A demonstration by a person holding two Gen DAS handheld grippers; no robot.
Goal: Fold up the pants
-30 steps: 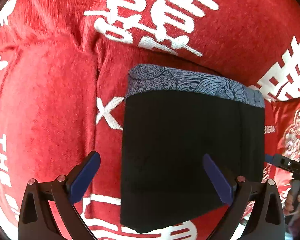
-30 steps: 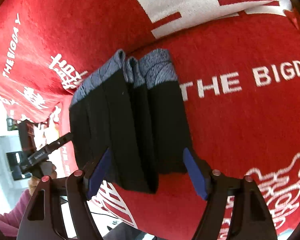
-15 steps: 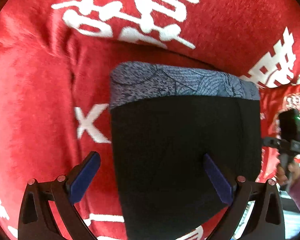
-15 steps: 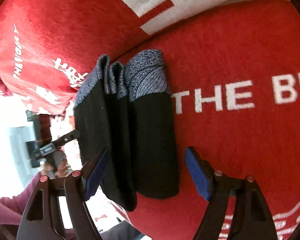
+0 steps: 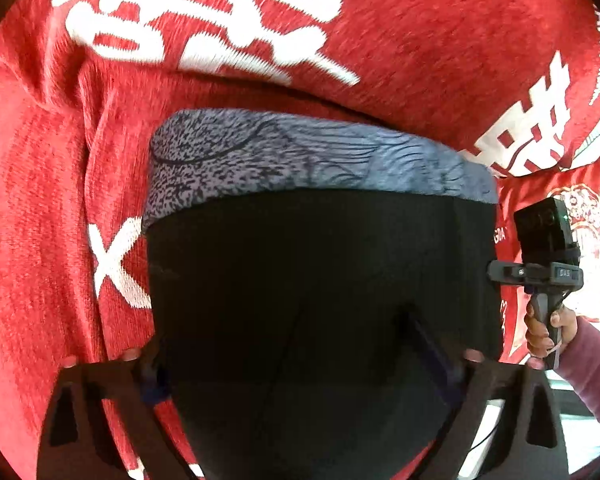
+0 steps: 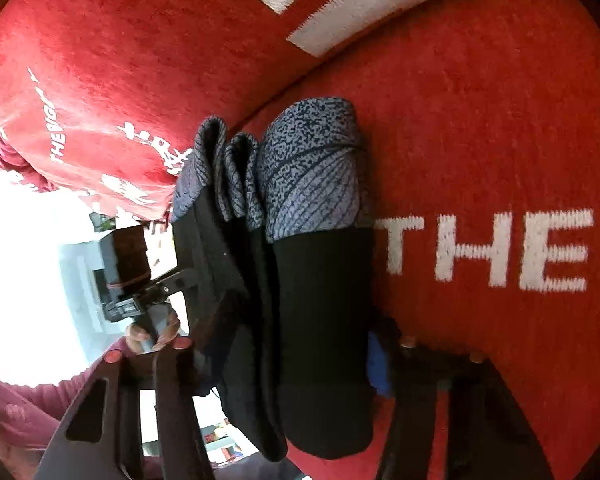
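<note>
Left wrist view, left to right: red blanket [image 5: 40,208] with white lettering fills the left side and top. Folded pants [image 5: 320,280], black with a grey-blue patterned waistband [image 5: 300,156] at the far end, lie on it at centre. Left hand-held gripper [image 5: 300,364] sits right over the near part of the pants; jaws have just been closing, left finger at the pants' left edge, right finger dark against the black cloth further in. Folded stack lies between the fingers, but whether the pads actually press it I cannot tell, too dark. At far right the other gripper's camera body [image 5: 544,232], held in the person's hand [image 5: 548,328], pink sleeve below.

Right wrist view, left to right: bright room edge, pink sleeve, left hand [image 6: 152,332] on its gripper handle touching the pants' left side. Pants [image 6: 316,300] at centre seen from the side, several folded layers, waistband [image 6: 312,176] away from camera, lying on the red blanket [image 6: 480,120] with "THE" to their right. Right hand-held gripper [image 6: 288,344] straddles the near end of the stack; jaws have just been closing, blue pad on the right finger [image 6: 378,368] touching the pants' right edge, left finger against the left layers. Looks clamped on the pants.
</note>
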